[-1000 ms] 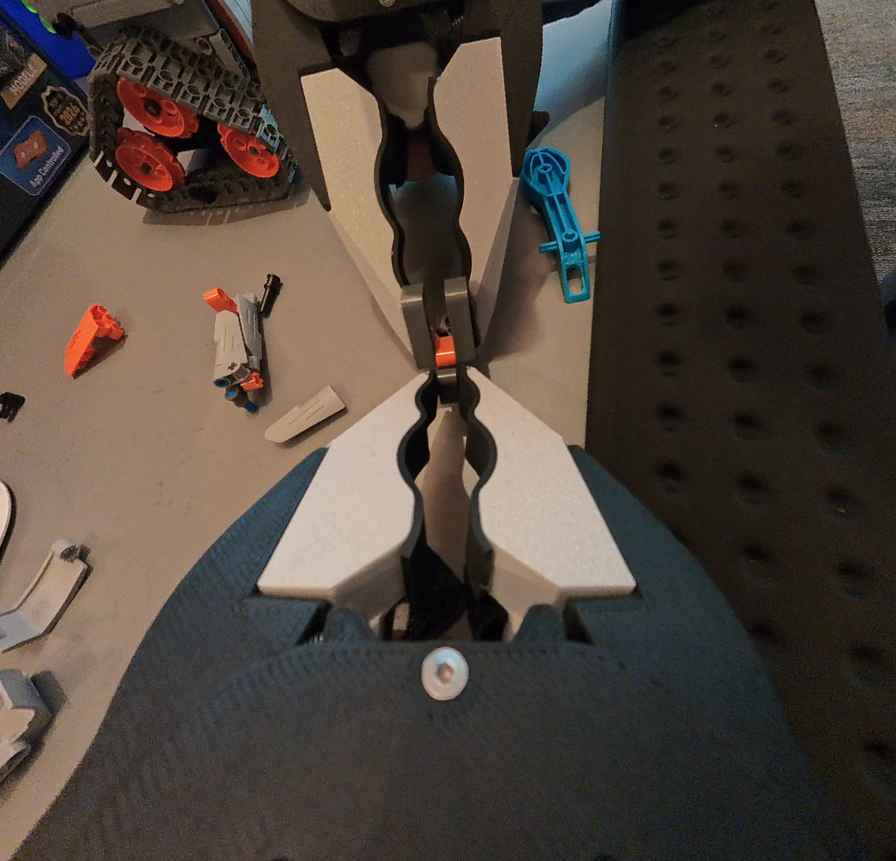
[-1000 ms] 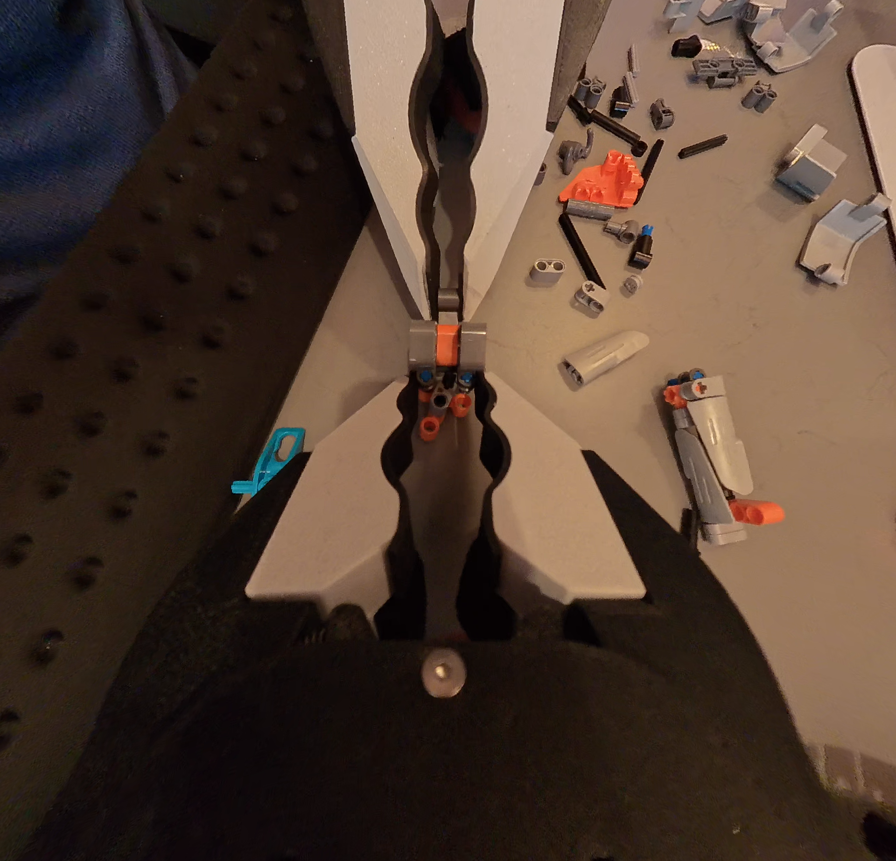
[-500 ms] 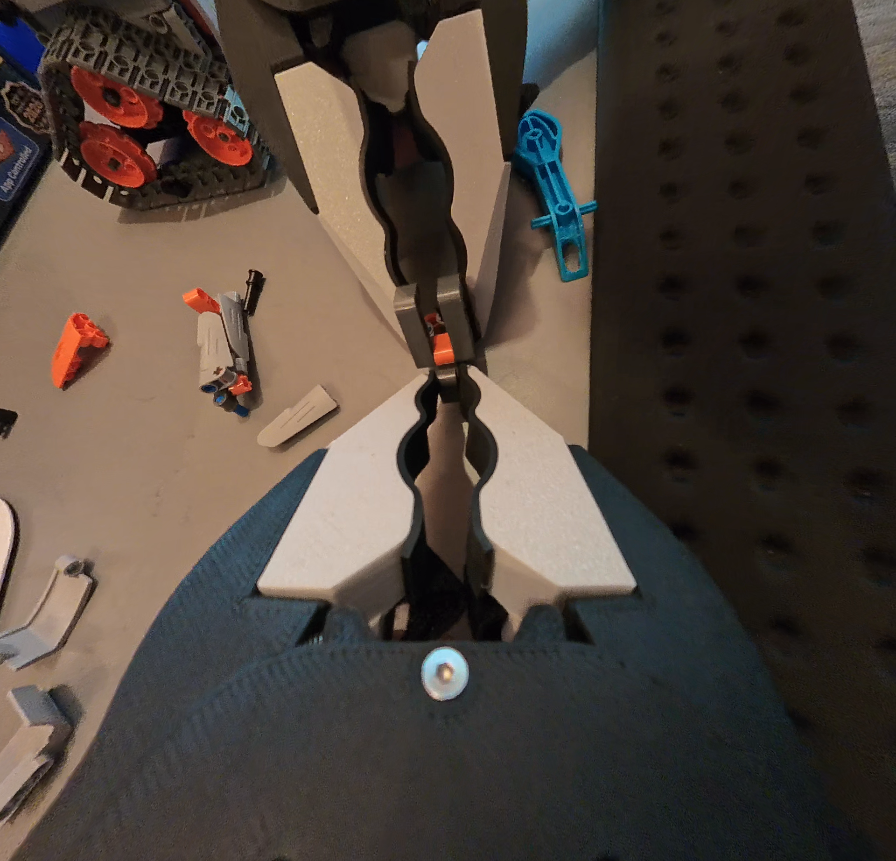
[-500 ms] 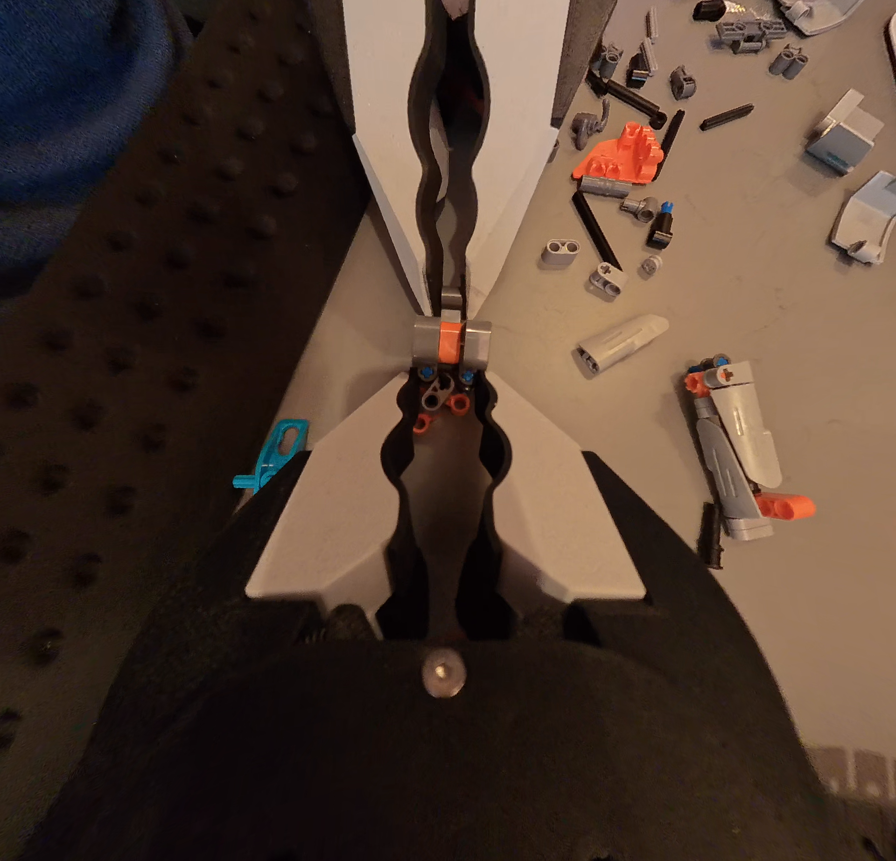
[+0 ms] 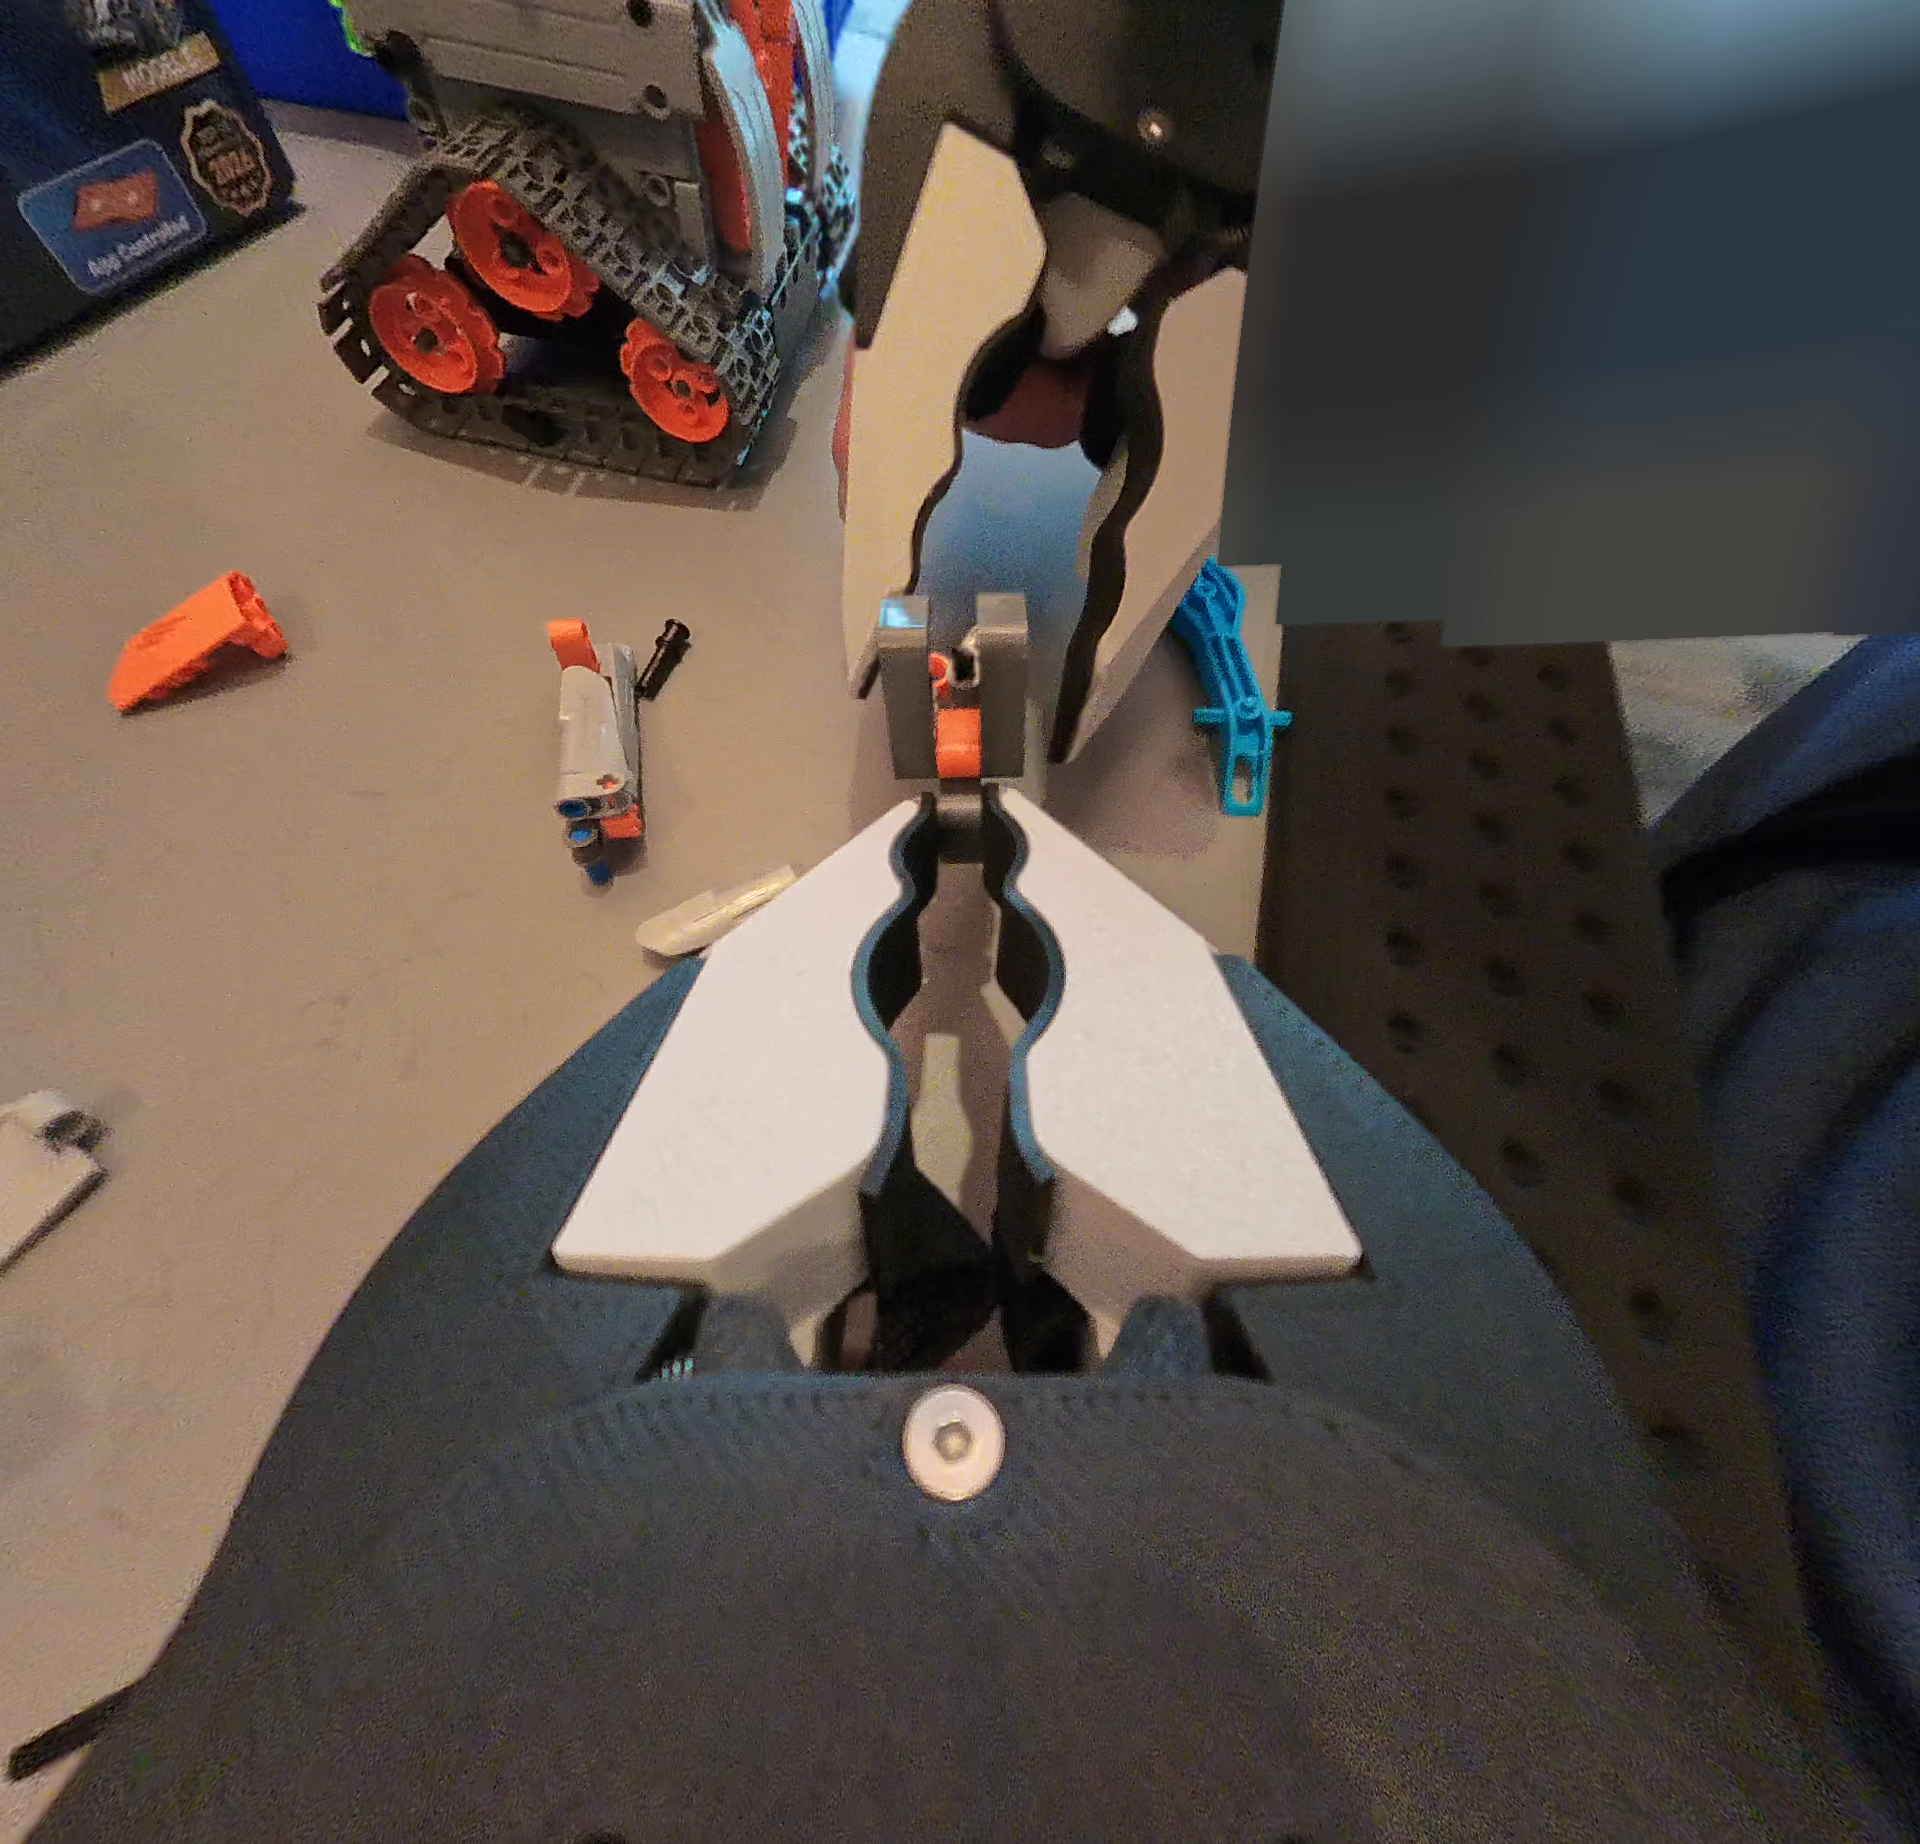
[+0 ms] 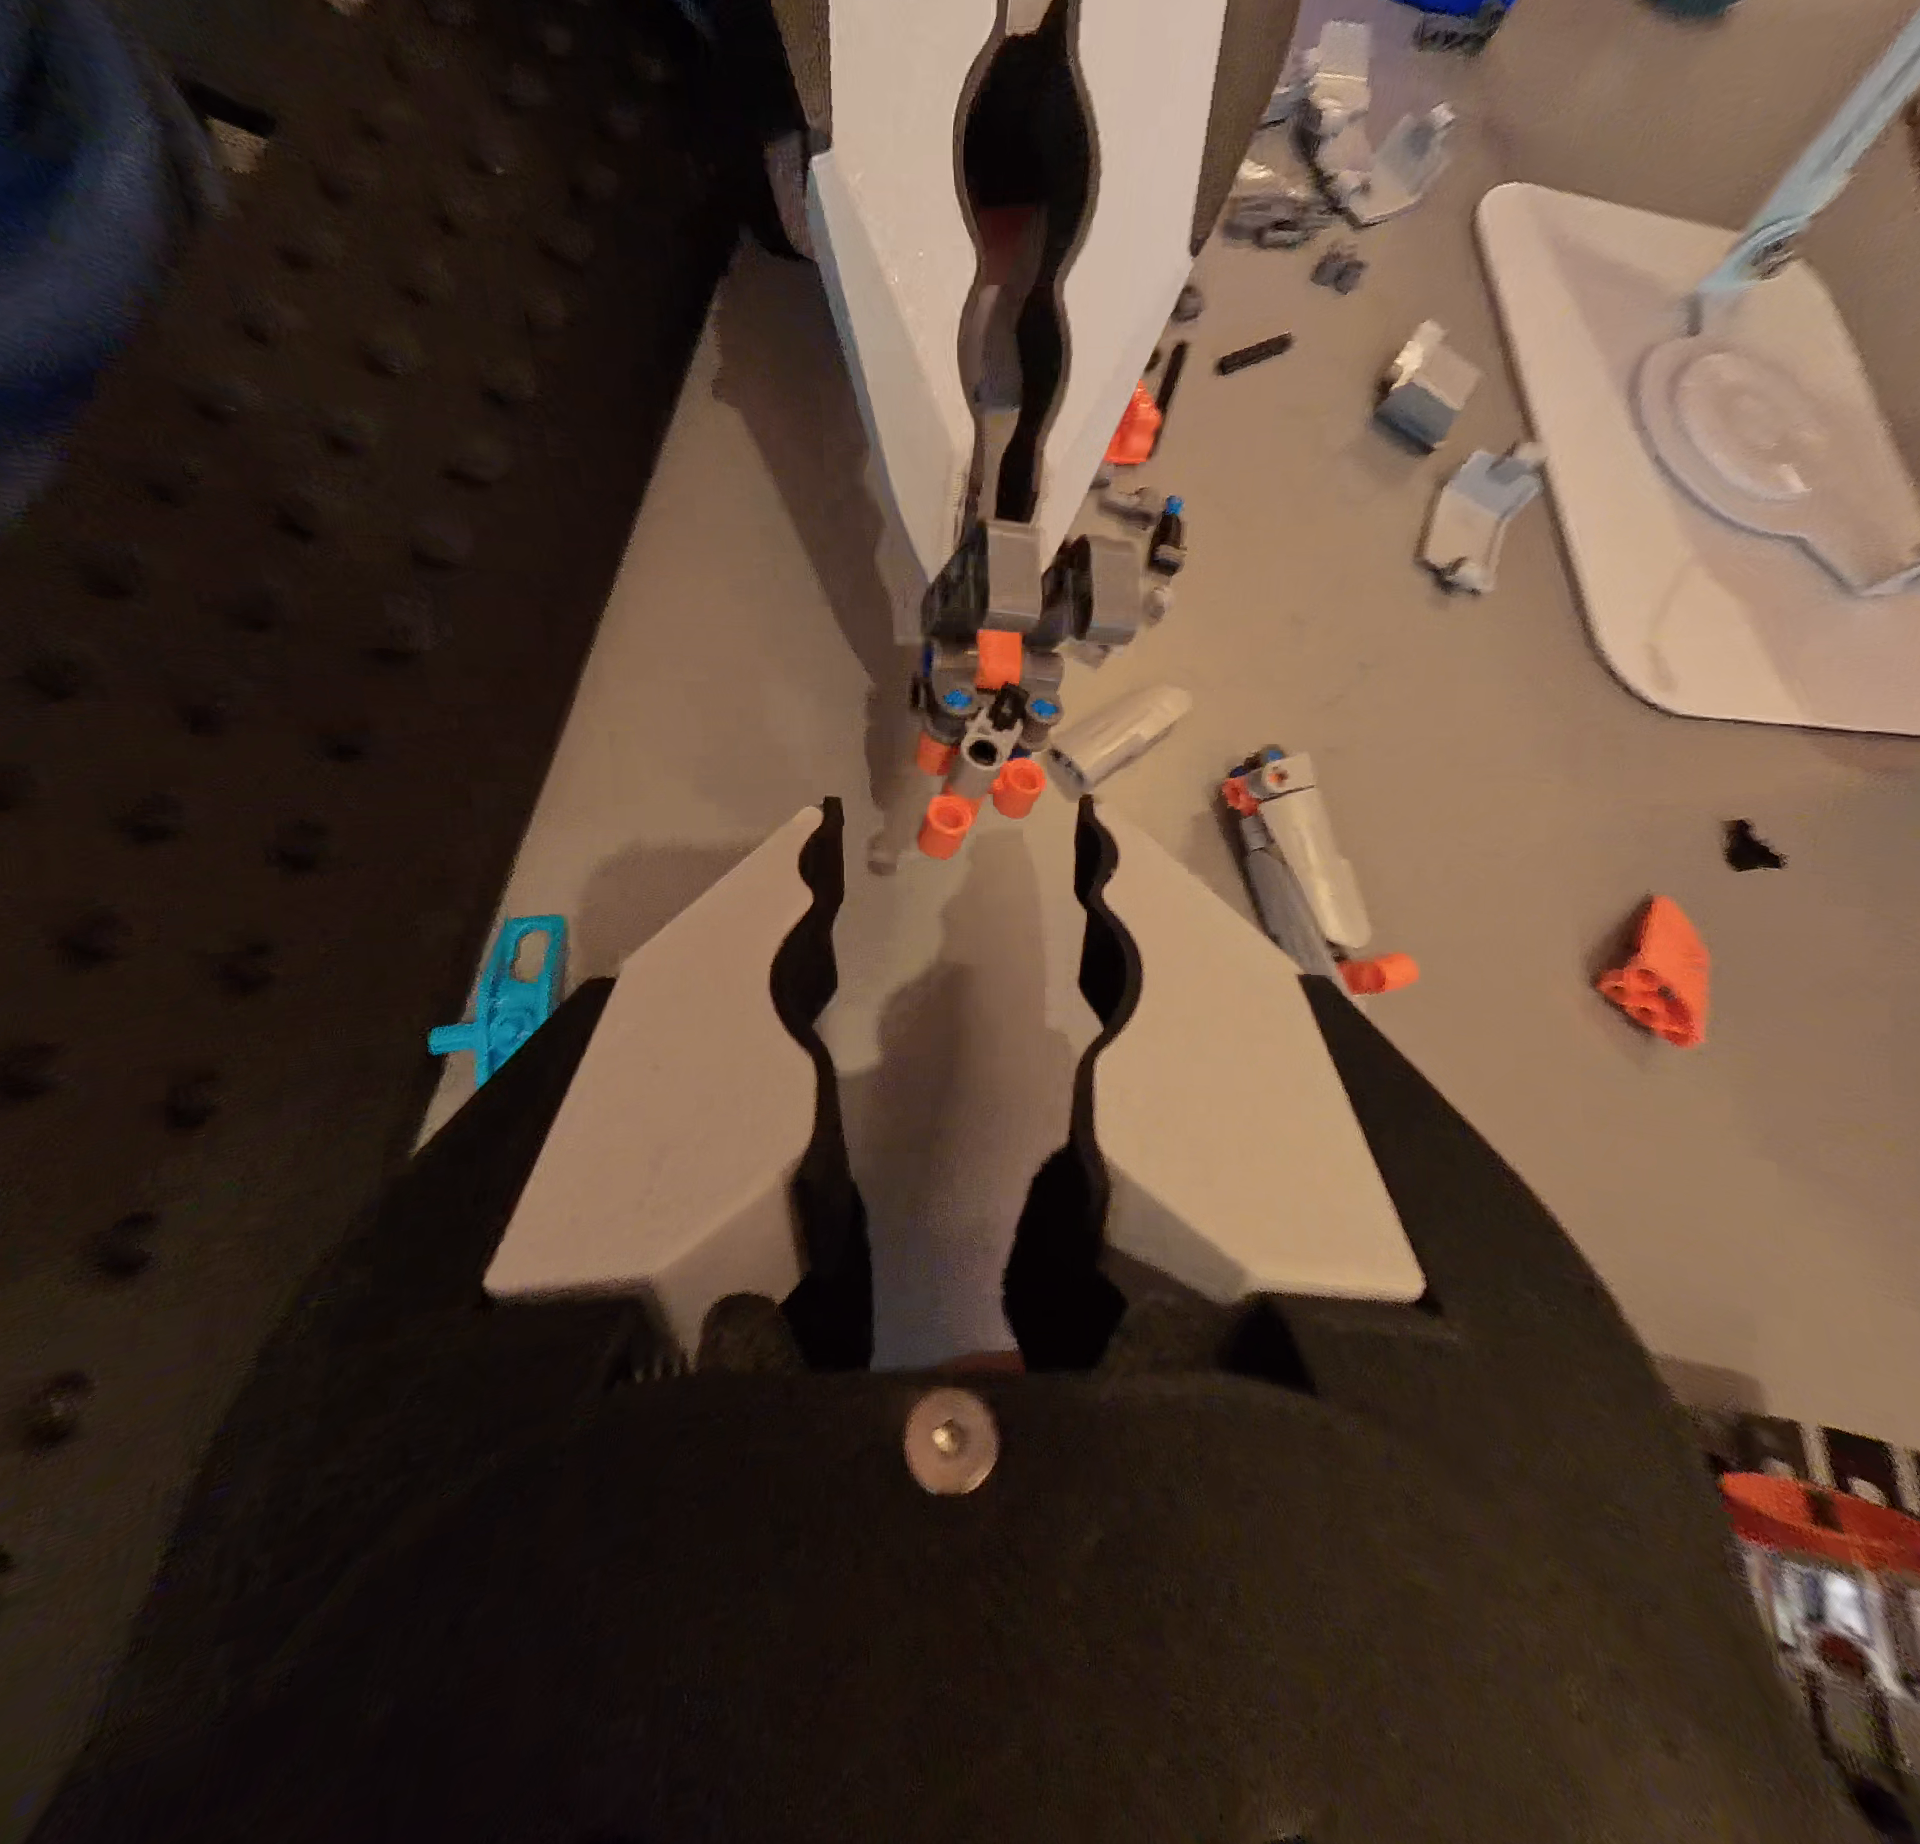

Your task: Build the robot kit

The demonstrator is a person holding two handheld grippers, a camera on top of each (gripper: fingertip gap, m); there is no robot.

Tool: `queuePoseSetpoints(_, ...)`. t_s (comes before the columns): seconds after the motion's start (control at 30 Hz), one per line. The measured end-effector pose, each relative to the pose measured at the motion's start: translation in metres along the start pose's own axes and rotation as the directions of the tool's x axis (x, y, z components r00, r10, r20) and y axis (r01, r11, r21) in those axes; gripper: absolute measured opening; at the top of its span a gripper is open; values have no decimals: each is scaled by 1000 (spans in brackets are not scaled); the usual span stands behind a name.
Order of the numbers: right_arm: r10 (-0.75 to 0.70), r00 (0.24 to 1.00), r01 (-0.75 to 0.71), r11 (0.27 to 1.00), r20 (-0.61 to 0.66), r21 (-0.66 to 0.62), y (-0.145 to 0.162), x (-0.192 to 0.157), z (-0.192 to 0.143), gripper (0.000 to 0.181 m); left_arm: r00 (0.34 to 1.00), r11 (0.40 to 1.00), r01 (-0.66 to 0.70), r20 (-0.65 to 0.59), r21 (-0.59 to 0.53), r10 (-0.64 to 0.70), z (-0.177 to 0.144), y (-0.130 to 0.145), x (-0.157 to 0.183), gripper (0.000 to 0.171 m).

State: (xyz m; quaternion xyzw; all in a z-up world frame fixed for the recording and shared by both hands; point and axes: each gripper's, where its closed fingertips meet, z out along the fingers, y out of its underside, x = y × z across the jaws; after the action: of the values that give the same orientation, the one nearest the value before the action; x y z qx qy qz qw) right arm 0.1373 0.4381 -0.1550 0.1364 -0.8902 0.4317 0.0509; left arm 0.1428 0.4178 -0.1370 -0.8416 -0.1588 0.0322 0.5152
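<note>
We see left gripper jaws clamped on grey-orange assembly; right gripper jaws wide, empty, just clear.

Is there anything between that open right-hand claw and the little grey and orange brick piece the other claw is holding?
Nothing visible. The right gripper, jaws apart, faces the small grey and orange assembly across a clear gap above bare table. The left gripper holds the assembly from its far end. Loose pieces lie off to the sides.
</note>
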Motion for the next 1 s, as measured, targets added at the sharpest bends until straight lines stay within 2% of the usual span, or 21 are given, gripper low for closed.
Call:
queuePoseSetpoints(0.13, 62, 997, -59, 996, -44, 73, -16, 9, -3, 29, 997, 996, 72, -34, 44, -71, -4, -8, -2, 6)
queuePoseSetpoints(0.3, 137, 991, -135, 976, -5, 169, -33, 10, -11, 23, 1000, 998, -25, -5, 62, 26, -6, -14, 0, 6)
queuePoseSetpoints(0.43, 120, 993, -117, 980, -11, 160, -32, 9, -12, 22, 994, 993, -108, 28, 54, 107, -7, -14, 2, 6)
queuePoseSetpoints(0.67, 72, 994, -57, 984, -82, 170, -56, 18, -24, 21, 982, 974, -176, 99, 142, 163, -23, -33, 0, 11)
queuePoseSetpoints(1.0, 82, 975, -52, 988, -207, 146, -80, 39, -31, 21, 969, 939, -203, 192, 279, 152, -53, -55, -10, 26)
